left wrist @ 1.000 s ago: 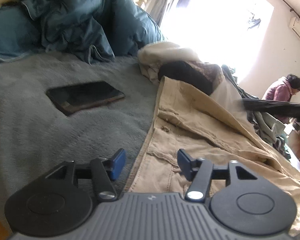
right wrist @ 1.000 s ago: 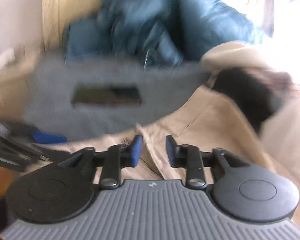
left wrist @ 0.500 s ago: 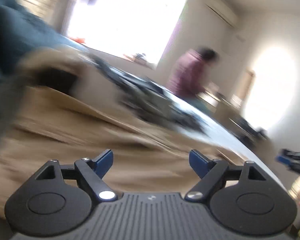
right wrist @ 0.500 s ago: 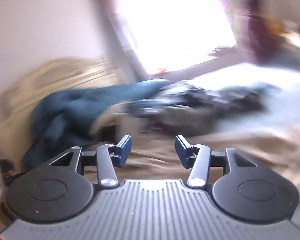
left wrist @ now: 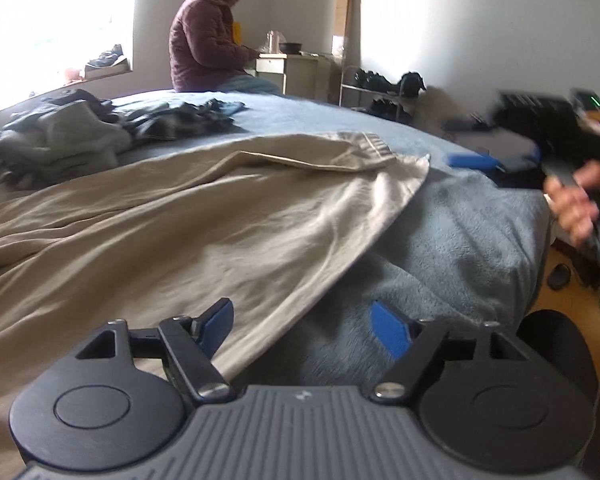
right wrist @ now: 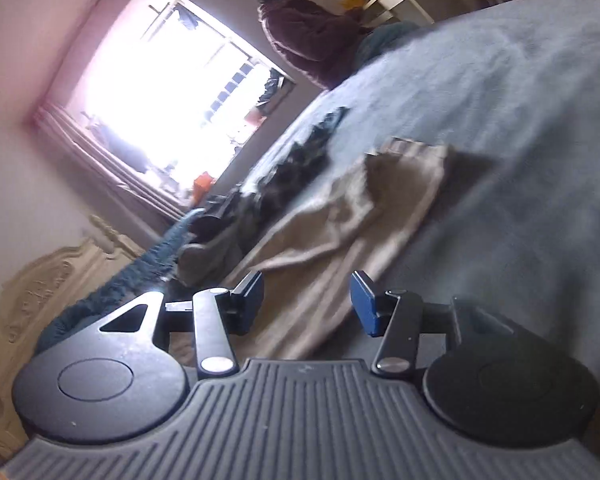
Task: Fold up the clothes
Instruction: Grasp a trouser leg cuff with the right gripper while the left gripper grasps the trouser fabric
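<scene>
Across the middle of the left wrist view, the beige trousers [left wrist: 188,216] are spread flat on the grey-blue blanket [left wrist: 468,216], with the leg hems reaching toward the upper right of the frame and one long edge running diagonally down to the lower centre. The left gripper [left wrist: 300,326] is seen with its jaws apart and closing, nothing pinched; that long edge passes just beside its left pad. In the right wrist view the right gripper [right wrist: 306,300] is likewise unclenched and empty, with the cloth [right wrist: 340,220] lying beyond its tips. The other tool is glimpsed, blurred, at the right edge of the left view, held by a hand [left wrist: 576,204].

The step in hand is judged to be a grasp at the leg end for the lengthwise fold. It would be done best if both layers of cloth were taken together, the blanket pile being left out of the pinch, and if both corners were lifted evenly. A pile of dark clothes [left wrist: 80,132] at the upper left should be kept clear.
</scene>
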### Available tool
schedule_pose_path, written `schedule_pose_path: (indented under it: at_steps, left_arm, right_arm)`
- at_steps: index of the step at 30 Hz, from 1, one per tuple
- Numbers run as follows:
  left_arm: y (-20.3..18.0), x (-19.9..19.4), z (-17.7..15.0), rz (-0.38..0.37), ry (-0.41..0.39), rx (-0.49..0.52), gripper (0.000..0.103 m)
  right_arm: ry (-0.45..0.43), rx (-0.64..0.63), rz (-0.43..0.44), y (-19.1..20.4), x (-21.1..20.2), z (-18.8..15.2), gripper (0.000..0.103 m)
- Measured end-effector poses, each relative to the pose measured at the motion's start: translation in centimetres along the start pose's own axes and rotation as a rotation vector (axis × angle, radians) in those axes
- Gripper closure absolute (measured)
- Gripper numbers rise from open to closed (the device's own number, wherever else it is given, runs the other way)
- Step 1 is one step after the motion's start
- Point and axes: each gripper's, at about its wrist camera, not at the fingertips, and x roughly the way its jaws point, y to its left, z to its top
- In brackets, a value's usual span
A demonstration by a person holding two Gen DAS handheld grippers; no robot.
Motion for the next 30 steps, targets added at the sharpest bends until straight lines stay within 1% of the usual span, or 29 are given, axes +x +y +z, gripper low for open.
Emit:
schedule_pose_path:
  at_steps: [1,3,4,7,8,10,12,13,14,15,16,17,20,23,25,27,28,29,30]
  left_arm:
    - [-0.1,0.6,0.1,0.001,0.003,0.001,0.036]
    - [-0.3,1.4,0.1,-0.003,0.004,0.011,0.039]
    - [-0.4,1.6,0.2,-0.008,0.001,0.02,0.039]
    - [-0.9,2.5,0.3,-0.024,-0.005,0.059,0.039]
    - [-1.2,2.8,0.4,-0.026,-0.003,0.078,0.039]
    - [-1.7,3.9,0.5,-0.038,0.001,0.112,0.039]
    - [-1.9,4.9,0.4,-0.044,-0.009,0.132,0.039]
    - [-2.0,5.4,0.4,-0.046,-0.014,0.141,0.04]
    - [-2.1,5.7,0.3,-0.05,-0.024,0.141,0.042]
    - [-2.0,6.1,0.2,-0.054,-0.029,0.134,0.045]
    - [-2.0,6.4,0.2,-0.058,-0.034,0.127,0.046]
    - [-2.0,6.7,0.2,-0.06,-0.037,0.12,0.047]
    - [-1.9,6.9,0.2,-0.065,-0.053,0.102,0.049]
    - [-1.7,7.0,0.3,-0.07,-0.053,0.08,0.049]
    - [-1.6,7.0,0.3,-0.072,-0.049,0.073,0.049]
    - [-1.5,7.1,0.5,-0.068,-0.045,0.064,0.05]
    - [-1.4,7.1,0.5,-0.067,-0.044,0.057,0.05]
    - [-1.4,7.0,0.5,-0.067,-0.044,0.052,0.05]
    - [-1.4,7.0,0.5,-0.065,-0.045,0.049,0.05]
  right_arm:
    - [0.02,0.018,0.014,0.3,1.5,0.7,0.055]
    - [0.038,0.056,-0.012,-0.1,4.1,1.7,0.055]
    - [0.045,0.073,-0.027,-0.3,5.3,2.2,0.055]
    - [-0.008,0.008,-0.161,-1.3,8.7,3.5,0.055]
    - [-0.012,-0.01,-0.198,-1.7,9.9,4.0,0.055]
    - [0.017,-0.021,-0.246,-2.6,12.2,4.7,0.055]
    - [0.075,-0.032,-0.254,-3.4,14.3,5.0,0.055]
    - [0.084,-0.054,-0.235,-3.2,14.6,5.1,0.058]
    - [0.093,-0.076,-0.215,-3.0,15.0,5.2,0.065]
    - [0.106,-0.113,-0.171,-2.5,15.1,5.3,0.087]
    - [0.115,-0.122,-0.12,-2.0,15.0,5.4,0.087]
    - [0.124,-0.126,-0.089,-1.6,15.2,5.5,0.087]
    - [0.135,-0.13,-0.046,-0.2,16.2,7.0,0.087]
    - [0.101,-0.121,0.008,1.8,18.9,10.2,0.087]
    - [0.057,-0.115,0.043,3.4,21.4,13.0,0.086]
    - [0.047,-0.043,0.087,3.9,24.5,16.0,0.083]
    - [0.057,-0.002,0.089,3.9,25.9,17.2,0.069]
    - [0.076,0.031,0.069,3.7,26.9,18.2,0.054]
    - [0.112,0.056,0.029,3.3,27.3,18.7,0.021]
